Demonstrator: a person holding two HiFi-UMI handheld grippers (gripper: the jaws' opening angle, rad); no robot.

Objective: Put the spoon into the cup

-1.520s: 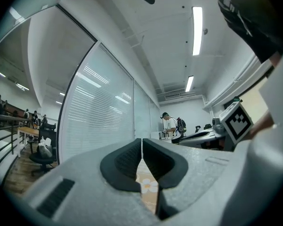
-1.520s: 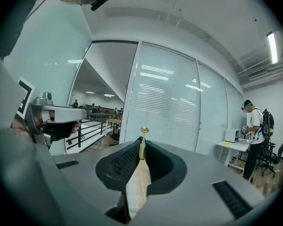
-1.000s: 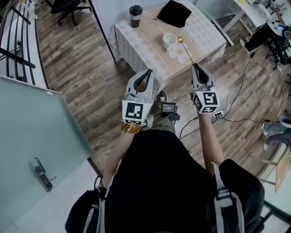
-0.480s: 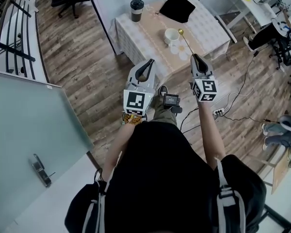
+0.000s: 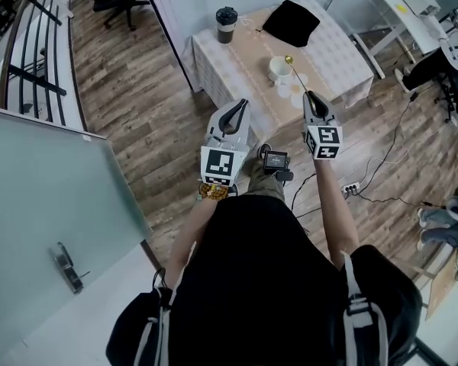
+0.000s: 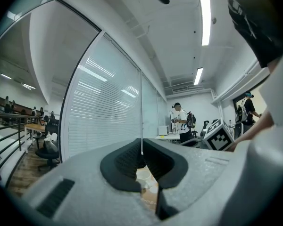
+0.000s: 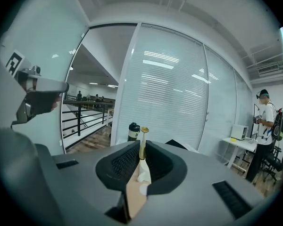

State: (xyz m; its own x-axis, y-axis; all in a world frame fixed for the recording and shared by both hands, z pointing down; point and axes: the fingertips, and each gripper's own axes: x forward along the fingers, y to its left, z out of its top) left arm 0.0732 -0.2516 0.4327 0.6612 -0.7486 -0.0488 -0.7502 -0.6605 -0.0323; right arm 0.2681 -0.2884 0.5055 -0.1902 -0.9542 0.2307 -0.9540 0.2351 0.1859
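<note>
A person in a black top stands at a cloth-covered table (image 5: 343, 52) with a beige runner down its middle, a pair of grey tongs in each hand. The right tongs (image 5: 308, 96) are clenched on the handle of a slim gold metal spoon (image 5: 296, 75), which rises from the tips with its bowl uppermost. The spoon hangs in the air over the table's near edge, its bowl just beside the rim of the round white cup (image 5: 279, 69) and outside it. In the right gripper view the gold handle (image 7: 142, 145) is pinched between the ribbed black pads of those tongs (image 7: 141, 150). The left tongs (image 5: 240, 105) are held off the table's near left corner. Their tips are pressed together on nothing, as the left gripper view (image 6: 141, 144) shows. The cup stands on the runner toward the near edge. A dark lidded tumbler (image 5: 227, 23) stands at the far left corner, and a black folded cloth (image 5: 291, 21) lies along the far edge.
</note>
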